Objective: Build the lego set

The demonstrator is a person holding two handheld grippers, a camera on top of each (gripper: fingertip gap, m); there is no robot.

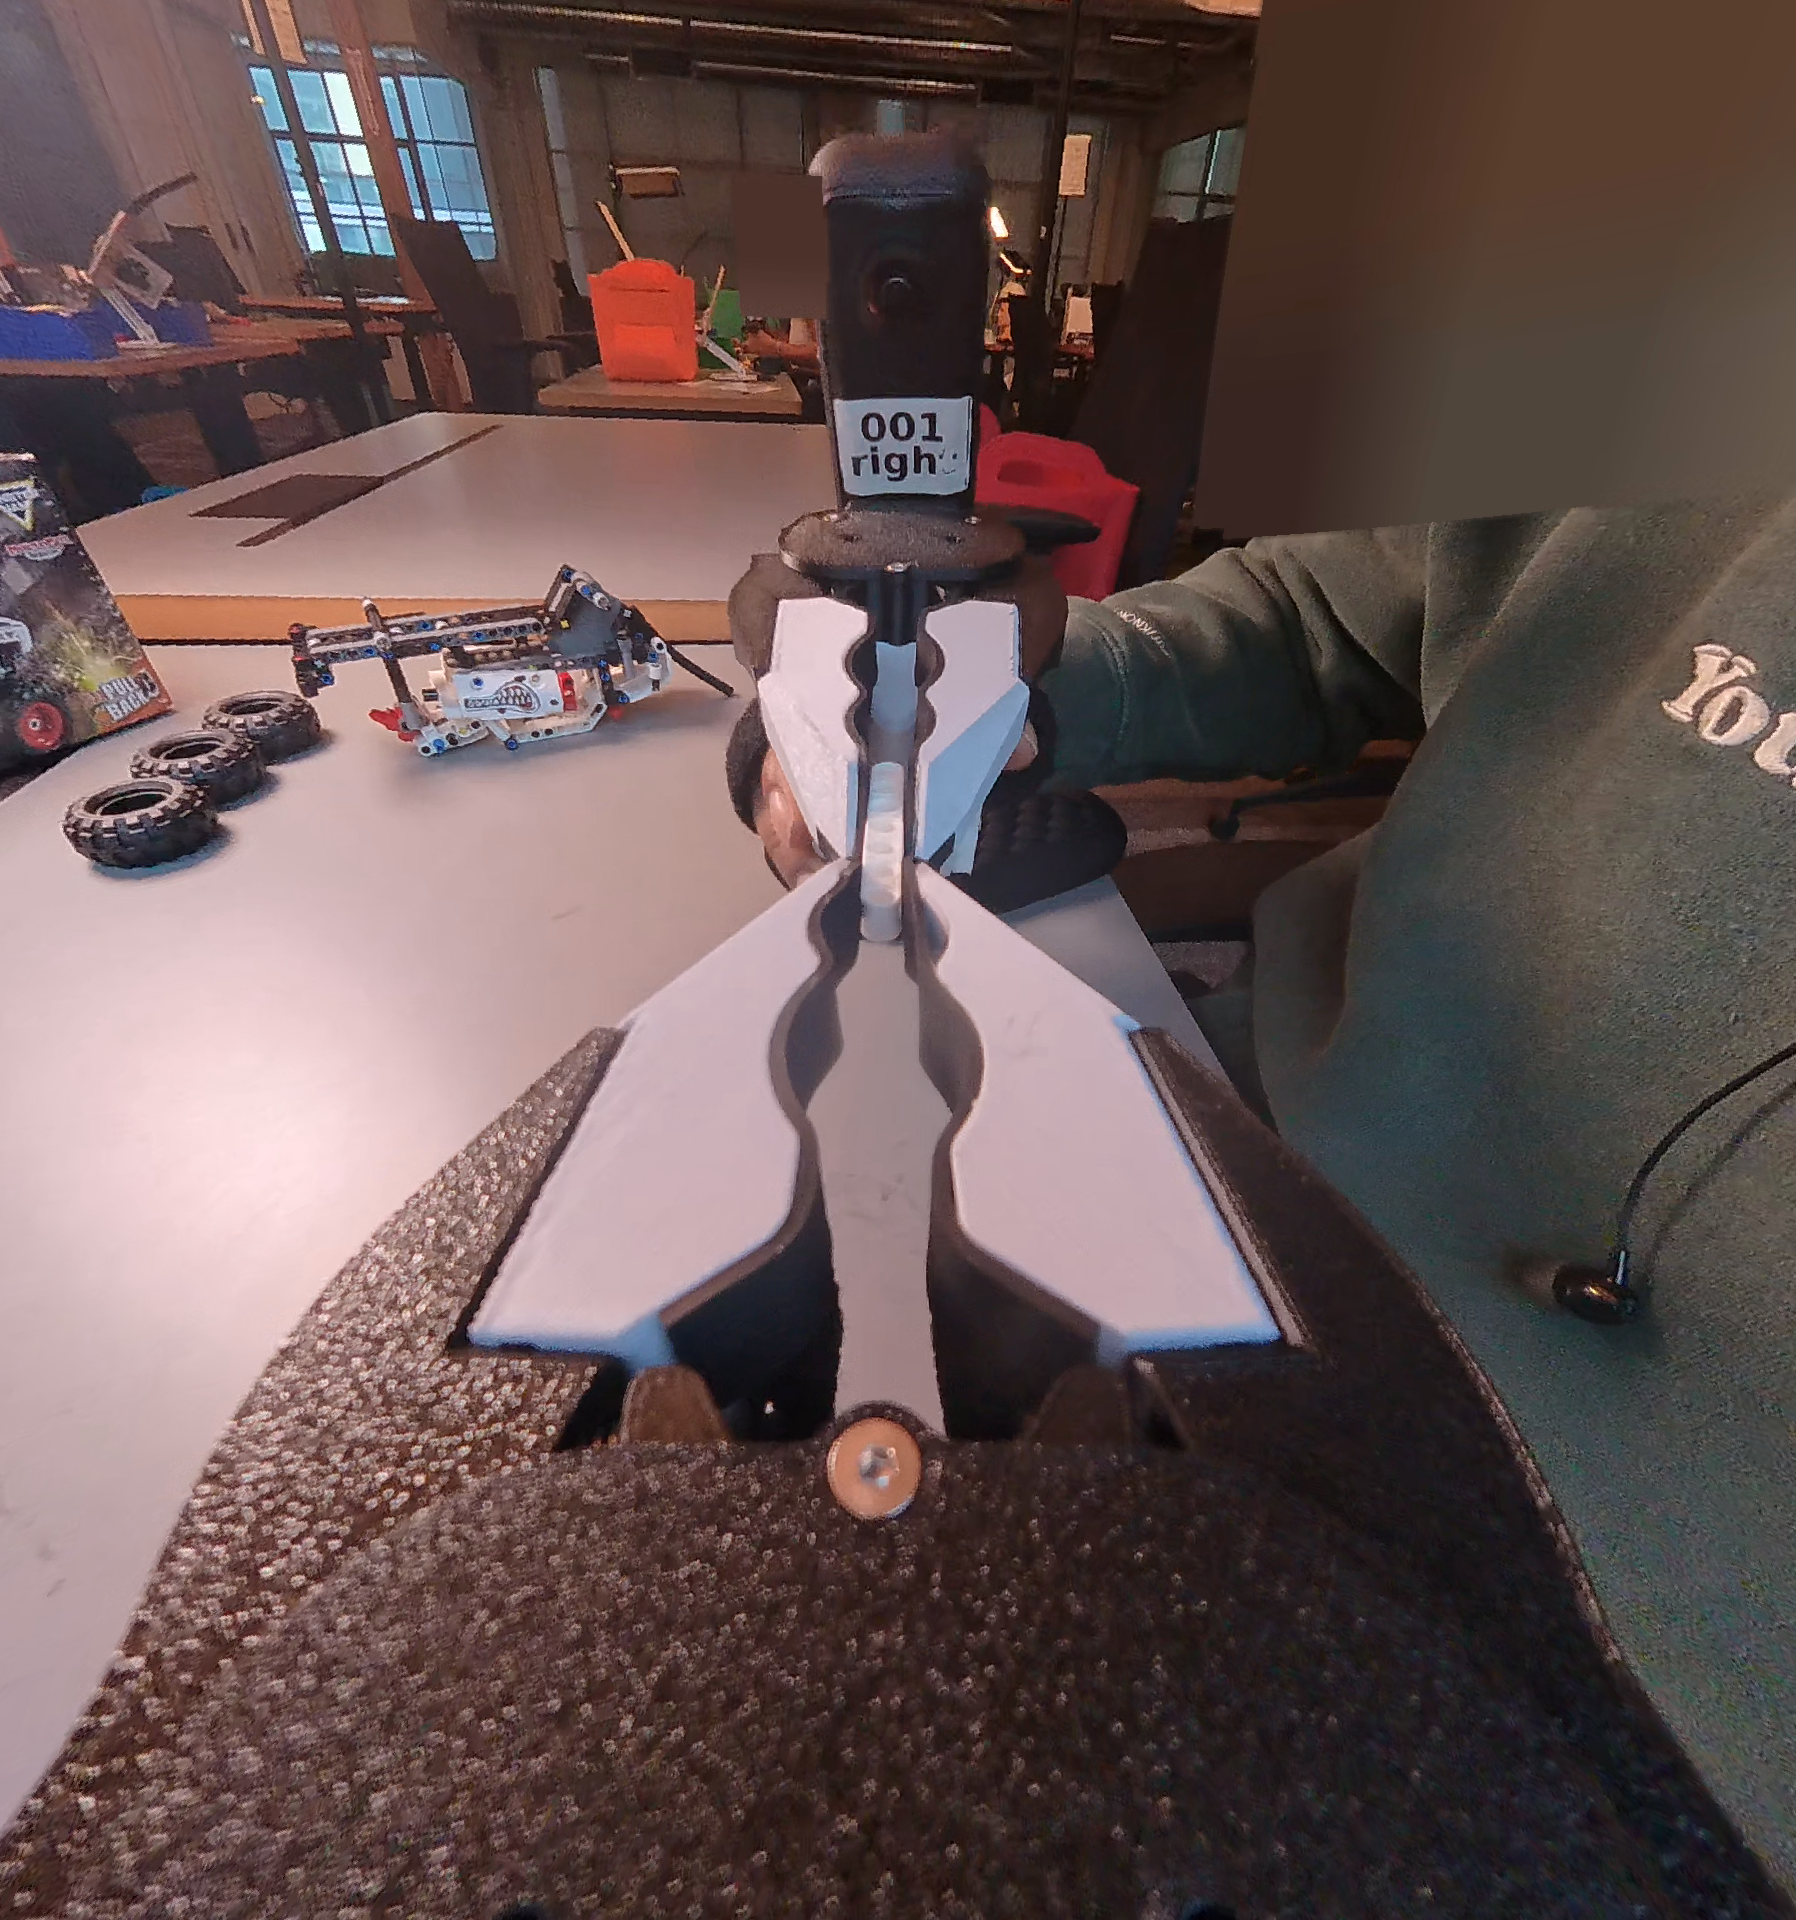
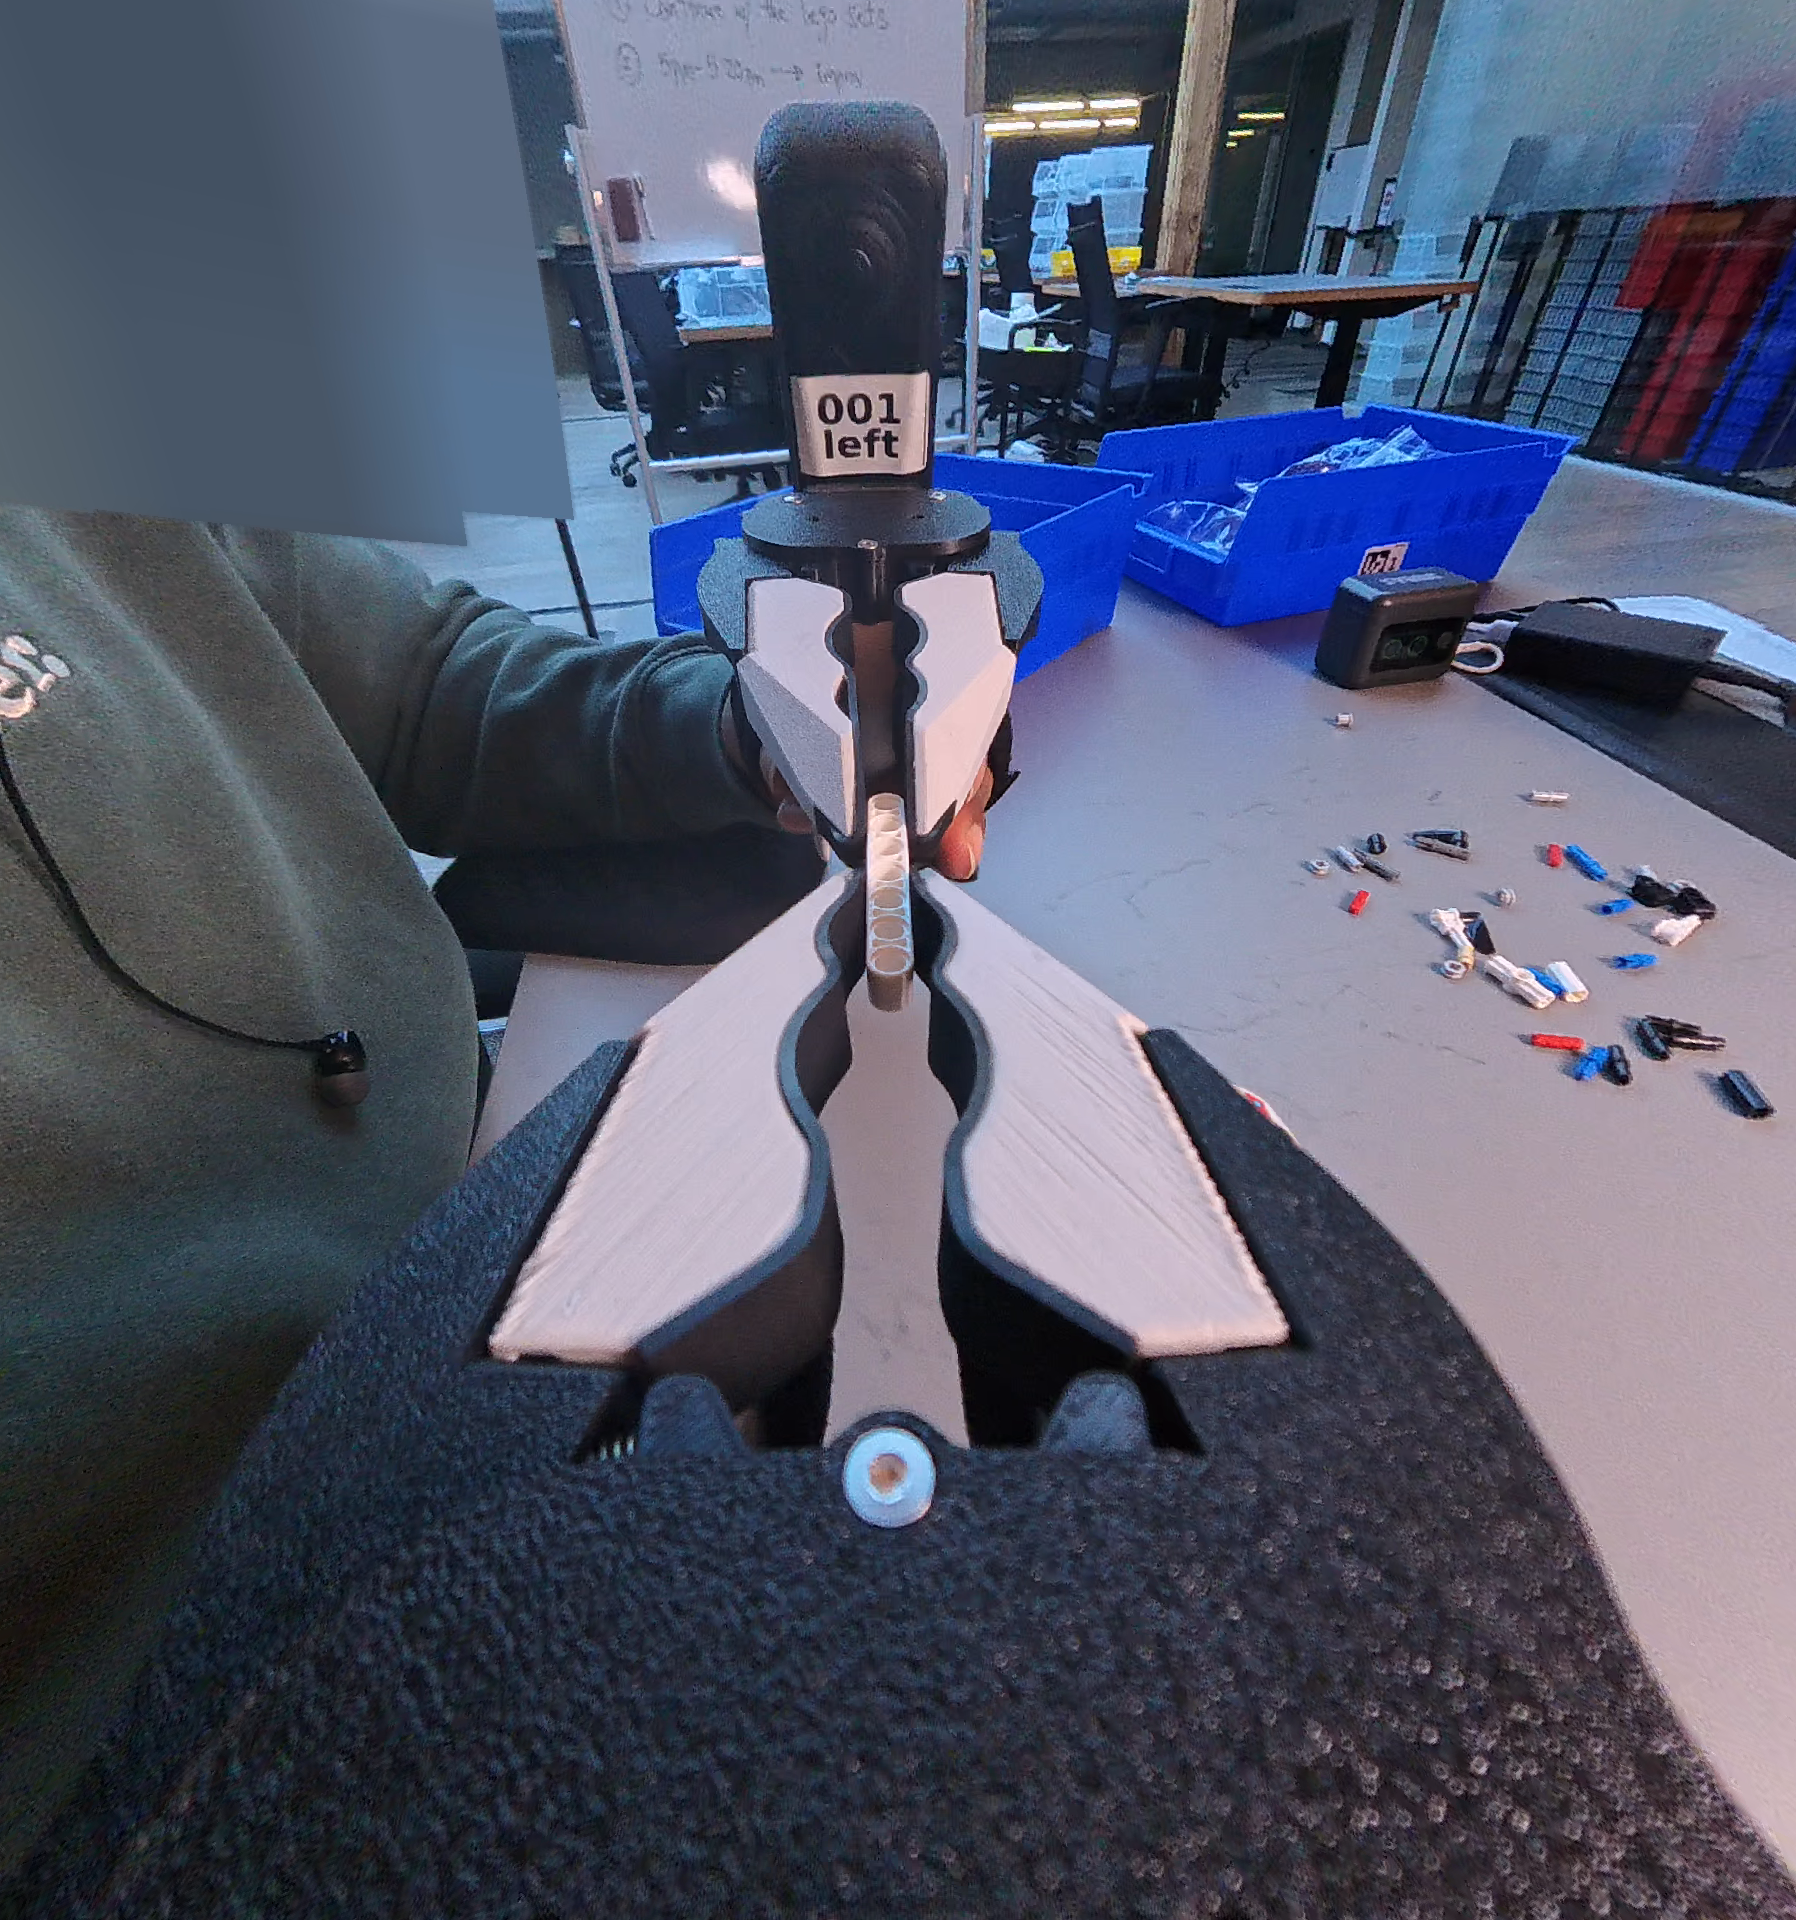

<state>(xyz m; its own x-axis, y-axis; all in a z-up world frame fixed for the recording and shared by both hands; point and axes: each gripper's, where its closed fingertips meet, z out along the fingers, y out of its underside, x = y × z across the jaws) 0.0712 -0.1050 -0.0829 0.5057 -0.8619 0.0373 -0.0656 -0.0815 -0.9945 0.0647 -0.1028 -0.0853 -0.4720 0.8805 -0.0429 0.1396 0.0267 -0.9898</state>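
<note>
Facing tip to tip above the table (image 1: 250, 1039), the left gripper (image 1: 881, 904) and right gripper (image 2: 886, 914) are both clamped on one white beam (image 2: 889, 914), seemingly mid-handover, so one release is needed before fitting to the chassis (image 1: 489, 675).

I held my left gripper (image 1: 878, 894) and right gripper (image 2: 889, 894) tip to tip, facing each other above the bench edge, each nearly closed, both pinching one white beam (image 2: 887, 914) between them.
</note>
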